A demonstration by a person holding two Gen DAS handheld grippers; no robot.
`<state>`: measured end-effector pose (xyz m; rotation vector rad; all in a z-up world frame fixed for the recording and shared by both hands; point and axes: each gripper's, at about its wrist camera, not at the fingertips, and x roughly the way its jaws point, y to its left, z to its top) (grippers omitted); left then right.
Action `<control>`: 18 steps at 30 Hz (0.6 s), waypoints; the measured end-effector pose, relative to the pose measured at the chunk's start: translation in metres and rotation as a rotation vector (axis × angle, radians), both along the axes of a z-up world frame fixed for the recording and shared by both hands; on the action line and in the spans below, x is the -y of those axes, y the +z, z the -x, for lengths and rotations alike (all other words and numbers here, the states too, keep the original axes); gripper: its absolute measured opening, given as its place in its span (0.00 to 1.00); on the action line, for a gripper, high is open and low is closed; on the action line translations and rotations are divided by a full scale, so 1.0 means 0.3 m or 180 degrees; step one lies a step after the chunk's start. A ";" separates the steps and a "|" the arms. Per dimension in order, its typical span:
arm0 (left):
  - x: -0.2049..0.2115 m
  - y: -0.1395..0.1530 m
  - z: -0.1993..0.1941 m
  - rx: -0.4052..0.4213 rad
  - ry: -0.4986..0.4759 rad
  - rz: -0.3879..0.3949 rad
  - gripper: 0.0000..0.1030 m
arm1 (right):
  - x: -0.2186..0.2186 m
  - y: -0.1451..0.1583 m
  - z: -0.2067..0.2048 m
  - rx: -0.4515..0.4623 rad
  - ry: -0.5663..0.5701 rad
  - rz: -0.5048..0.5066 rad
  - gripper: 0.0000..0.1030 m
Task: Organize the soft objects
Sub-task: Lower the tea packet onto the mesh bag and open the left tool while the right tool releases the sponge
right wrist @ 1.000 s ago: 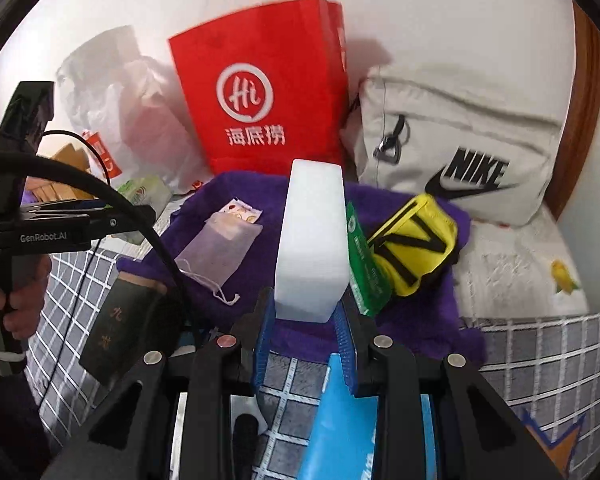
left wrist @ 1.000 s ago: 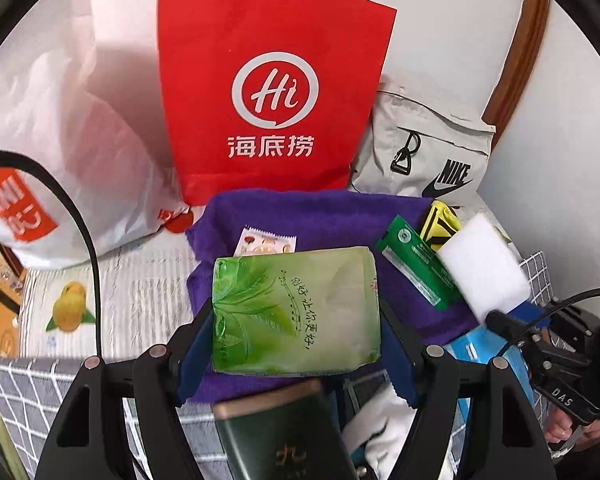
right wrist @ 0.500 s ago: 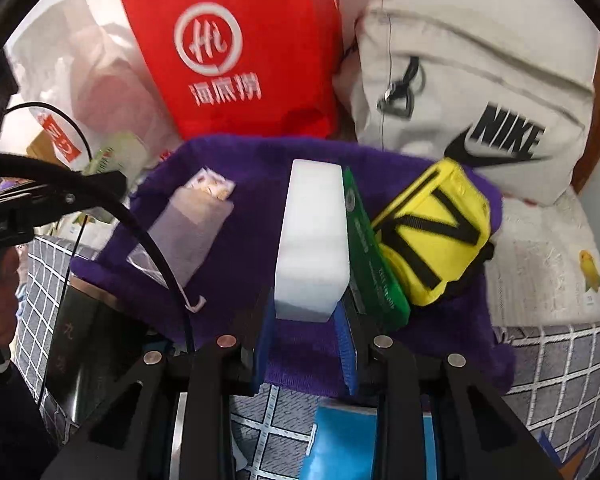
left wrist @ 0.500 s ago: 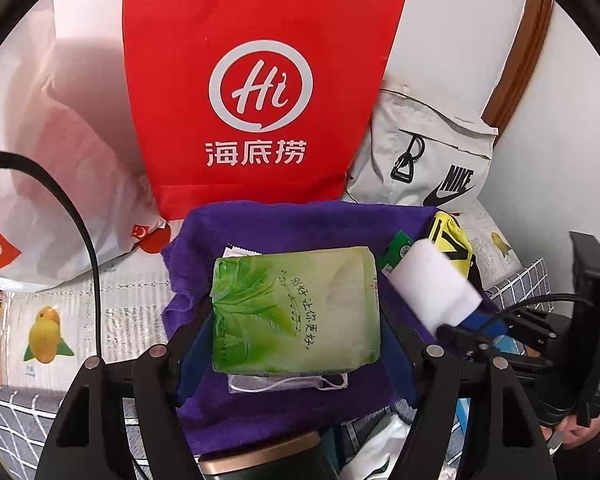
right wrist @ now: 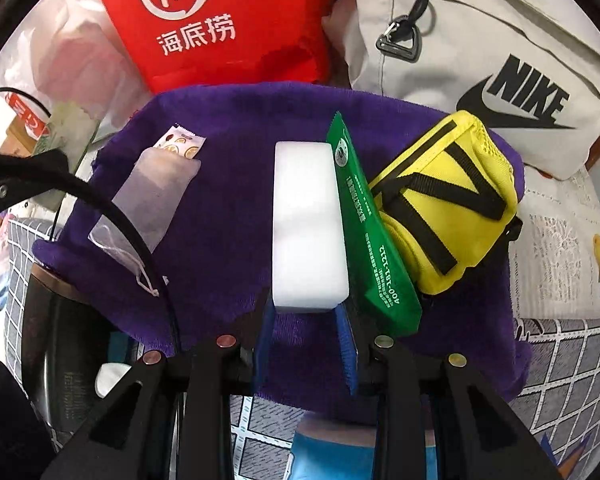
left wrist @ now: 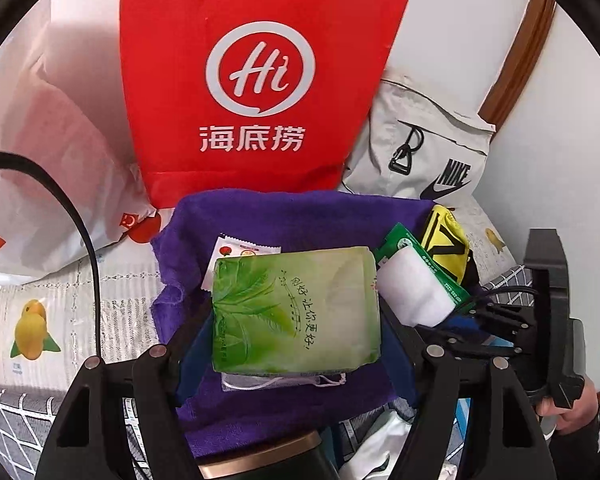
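Purple towel [right wrist: 228, 128] already bore several pouches; the right gripper [right wrist: 306, 354], jaws opening, released a white foam block [right wrist: 308, 220]; the left gripper [left wrist: 296, 364] clamped a green tissue pack [left wrist: 296, 312], not yet placed.

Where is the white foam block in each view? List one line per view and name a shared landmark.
Left wrist: white foam block at right of centre, beside the green tissue pack.
Right wrist: centre, on the purple towel, between the opening right gripper fingers.
Shared landmark: red Hi bag.
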<state>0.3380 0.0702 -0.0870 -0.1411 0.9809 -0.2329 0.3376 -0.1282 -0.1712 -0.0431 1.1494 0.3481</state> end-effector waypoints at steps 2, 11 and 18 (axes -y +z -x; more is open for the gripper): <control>-0.005 -0.002 -0.002 -0.0012 0.0024 -0.0003 0.71 | 0.001 0.011 0.004 0.0034 0.0034 0.0041 0.53; 0.004 -0.037 -0.014 -0.0123 0.0079 -0.0104 0.71 | 0.020 0.103 0.081 0.0449 0.0089 0.0153 0.63; 0.041 -0.033 -0.003 -0.0263 0.0002 -0.0295 0.71 | 0.056 0.175 0.158 0.0722 0.0107 0.0062 0.63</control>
